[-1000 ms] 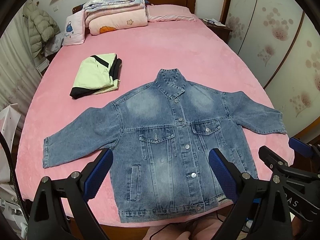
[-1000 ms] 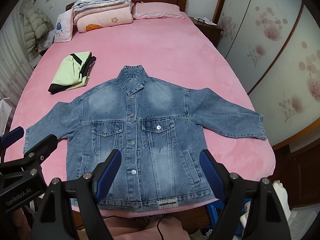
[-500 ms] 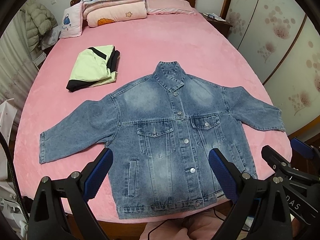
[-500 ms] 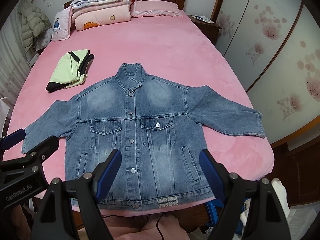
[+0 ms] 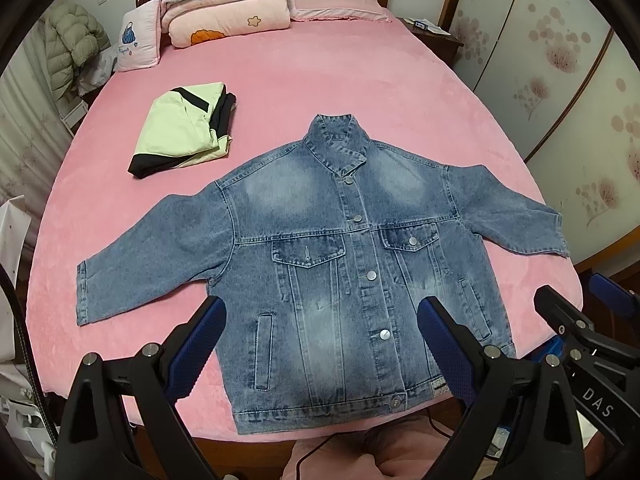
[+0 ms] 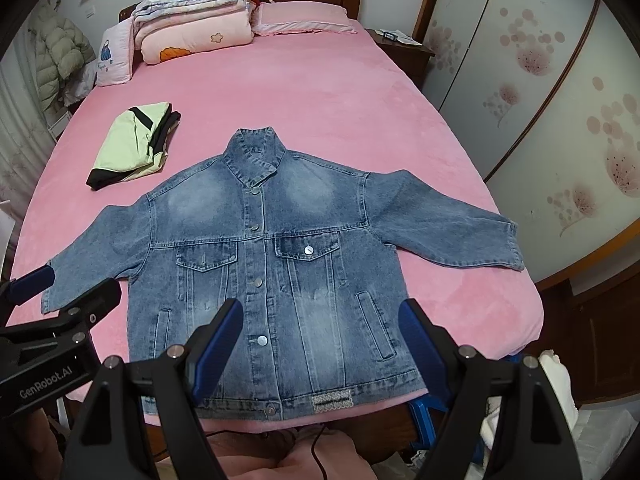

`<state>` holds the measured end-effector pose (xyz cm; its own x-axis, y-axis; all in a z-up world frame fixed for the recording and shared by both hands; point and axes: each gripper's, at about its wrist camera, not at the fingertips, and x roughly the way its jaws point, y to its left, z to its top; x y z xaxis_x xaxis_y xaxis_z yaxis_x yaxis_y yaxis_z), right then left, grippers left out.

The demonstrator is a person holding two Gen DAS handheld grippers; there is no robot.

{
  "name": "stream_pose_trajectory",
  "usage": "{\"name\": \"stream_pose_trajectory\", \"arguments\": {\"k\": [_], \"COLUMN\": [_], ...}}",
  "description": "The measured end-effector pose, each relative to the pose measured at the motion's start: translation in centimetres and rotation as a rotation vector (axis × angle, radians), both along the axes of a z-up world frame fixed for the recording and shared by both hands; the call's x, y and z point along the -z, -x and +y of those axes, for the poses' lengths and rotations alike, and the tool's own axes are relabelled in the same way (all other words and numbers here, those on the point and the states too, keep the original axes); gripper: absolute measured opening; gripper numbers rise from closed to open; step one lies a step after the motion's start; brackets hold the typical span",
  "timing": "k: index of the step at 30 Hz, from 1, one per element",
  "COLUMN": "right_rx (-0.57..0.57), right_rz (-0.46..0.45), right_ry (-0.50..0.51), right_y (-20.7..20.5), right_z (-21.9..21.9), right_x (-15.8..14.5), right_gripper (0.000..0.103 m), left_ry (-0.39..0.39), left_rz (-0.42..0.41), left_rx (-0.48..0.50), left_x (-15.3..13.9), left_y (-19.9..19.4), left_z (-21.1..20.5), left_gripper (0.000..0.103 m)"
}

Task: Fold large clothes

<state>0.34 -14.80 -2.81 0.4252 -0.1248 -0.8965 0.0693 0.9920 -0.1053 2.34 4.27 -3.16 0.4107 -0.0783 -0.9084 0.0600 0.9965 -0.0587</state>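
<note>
The left gripper [image 5: 320, 340] hangs above the hem end of the denim jacket [image 5: 340, 264], its blue-padded jaws spread wide with nothing between them; the right gripper [image 6: 320, 344] does the same just beside it, jaws equally wide apart and empty — neither touches the cloth. The jacket lies front up and buttoned on the pink bed [image 5: 320, 80], collar pointing toward the headboard, hem at the near edge of the mattress, both sleeves stretched out to the sides and angled slightly down. Beyond the jacket's left shoulder, apart from it, rests a folded light-green garment [image 5: 180, 132] with black trim. Farther beyond the collar, at the head of the bed, sits a stack of folded quilts [image 5: 224, 4] beside a pink pillow [image 5: 336, 6]. Off past the jacket's left sleeve, a pale puffer coat [image 5: 74, 46] hangs against the wall.
</note>
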Motion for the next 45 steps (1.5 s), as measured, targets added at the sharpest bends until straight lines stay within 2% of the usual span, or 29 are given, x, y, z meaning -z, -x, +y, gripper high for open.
{"name": "stream_pose_trajectory", "arguments": {"k": [13,22,25,29,31,35,37,41,45], "right_rx": [0.006,0.053,0.076,0.099,0.118,0.146,0.160,0.165,0.176], "right_rz": [0.000,-0.033,-0.047,-0.068,-0.094,-0.174,-0.227,-0.339,-0.382], "right_ry": [0.004,-0.042,-0.075,-0.118,-0.148,-0.190,-0.202,-0.226,-0.235], "right_y": [-0.3,-1.3,-1.7,-2.5,-3.2,-4.4,-5.3,-6.2,-7.2], "right_z": [-0.6,-4.2,-6.9,-10.9,-14.1,-20.2,-24.3,-30.8,-36.2], "right_x": [-0.1,-0.8,-0.8,-0.7,-0.9,-1.6,-2.1,-2.1,-0.5], "right_gripper": [0.080,0.080,0.080,0.080,0.080,0.080,0.080,0.080,0.080], "left_ry": [-0.015,-0.050,-0.052,0.014,0.021,-0.040,-0.015,0.099,0.063], "left_rz": [-0.025,-0.119,-0.154,-0.189,-0.219,-0.268,-0.258,-0.247,-0.281], "left_rx": [-0.008,-0.049,-0.032,-0.015,-0.015,-0.013,-0.007,-0.015,0.021], "left_x": [-0.3,-2.7,-3.4,-4.4,-5.1,-6.2,-6.4,-6.1,-5.7], "left_y": [-0.8,-2.2,-2.7,-3.8,-4.6,-6.4,-7.5,-10.5,-12.6], "left_z": [-0.2,-2.3,-4.6,-8.1,-10.5,-16.2,-19.1,-25.0,-31.2], "left_gripper": [0.096,0.096,0.096,0.096,0.096,0.096,0.096,0.096,0.096]}}
